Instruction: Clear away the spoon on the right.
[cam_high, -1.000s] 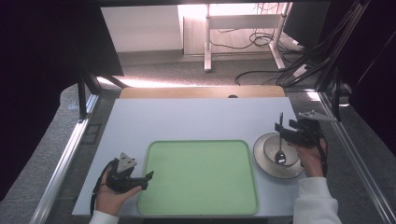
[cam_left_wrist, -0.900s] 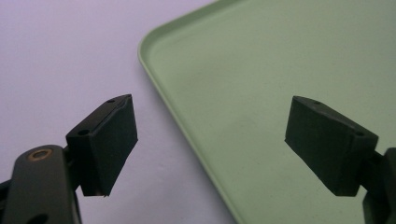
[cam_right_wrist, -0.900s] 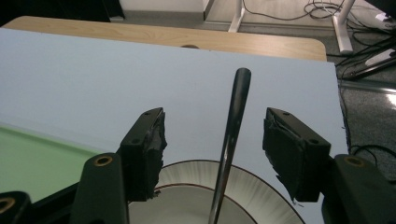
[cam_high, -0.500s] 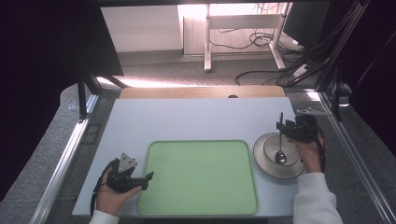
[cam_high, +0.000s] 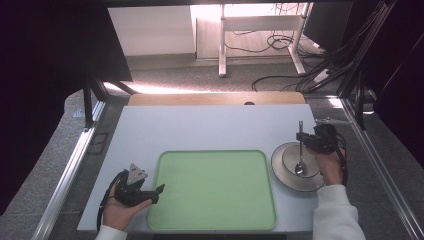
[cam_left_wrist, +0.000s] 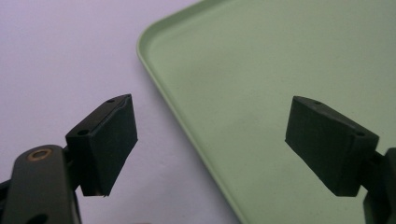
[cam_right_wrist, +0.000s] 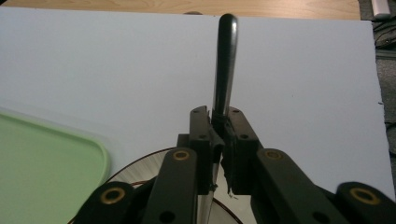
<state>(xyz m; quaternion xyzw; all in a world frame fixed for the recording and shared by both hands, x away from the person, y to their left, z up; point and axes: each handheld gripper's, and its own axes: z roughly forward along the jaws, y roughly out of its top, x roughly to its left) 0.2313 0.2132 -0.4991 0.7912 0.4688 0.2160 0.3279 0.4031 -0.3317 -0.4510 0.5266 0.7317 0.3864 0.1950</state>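
Slim metal spoon (cam_high: 300, 159), apparently steel, bowl down, in right gripper (cam_high: 303, 138) jaws just clamped.

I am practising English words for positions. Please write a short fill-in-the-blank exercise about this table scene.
1. The right gripper is shut on the handle of the ____.
2. The spoon's scoop rests inside the ____.
3. The bowl stands on a ____.
4. The left gripper, jaws open, straddles the edge of the ____ tray.

Missing words: spoon, bowl, plate, green
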